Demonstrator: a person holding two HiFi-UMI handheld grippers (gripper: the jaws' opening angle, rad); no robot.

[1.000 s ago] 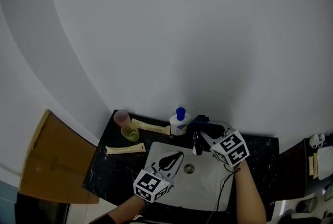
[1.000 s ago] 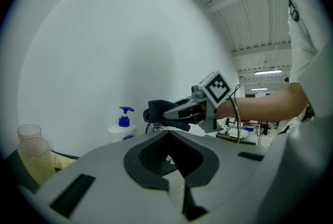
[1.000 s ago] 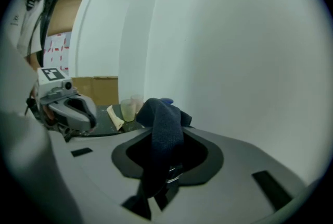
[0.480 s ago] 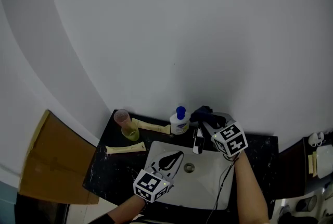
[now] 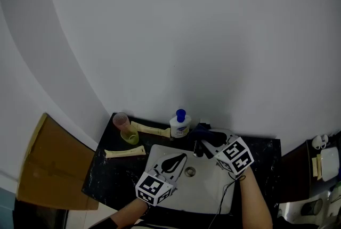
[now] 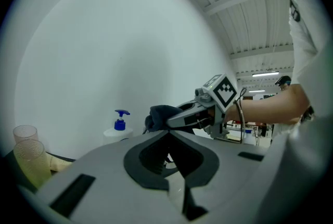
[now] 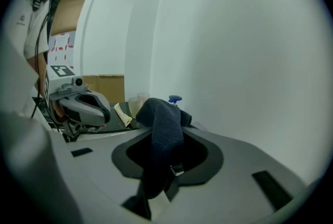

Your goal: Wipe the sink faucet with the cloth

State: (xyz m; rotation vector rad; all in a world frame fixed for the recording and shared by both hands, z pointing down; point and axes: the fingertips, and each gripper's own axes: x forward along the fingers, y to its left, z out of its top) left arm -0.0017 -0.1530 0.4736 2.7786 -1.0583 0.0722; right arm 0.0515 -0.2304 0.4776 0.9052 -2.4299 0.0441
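The dark faucet point(image 5: 197, 149) stands at the back rim of the white sink point(image 5: 213, 190). A dark blue cloth point(image 5: 204, 130) point(image 7: 165, 129) is bunched just behind and above the faucet, and my right gripper point(image 5: 209, 136) point(image 7: 164, 132) is shut on it. The cloth drapes over the jaw tips and hides them. My left gripper point(image 5: 184, 156) point(image 6: 167, 132) hovers over the basin's left half, shut with nothing in it. The left gripper view shows the right gripper point(image 6: 158, 119) and the cloth point(image 6: 162, 113) just ahead. Whether the cloth touches the faucet cannot be told.
A white soap bottle point(image 5: 180, 124) with a blue pump stands left of the faucet. On the black counter point(image 5: 106, 174) are a pink cup point(image 5: 122, 120), a yellow-green cup point(image 5: 130, 137) and two beige tubes point(image 5: 125, 152) point(image 5: 152, 130). A cardboard box point(image 5: 45, 169) sits at the far left.
My right gripper lifted the cloth back toward the wall half a second ago, then came down again near the faucet. The left gripper has stayed put.
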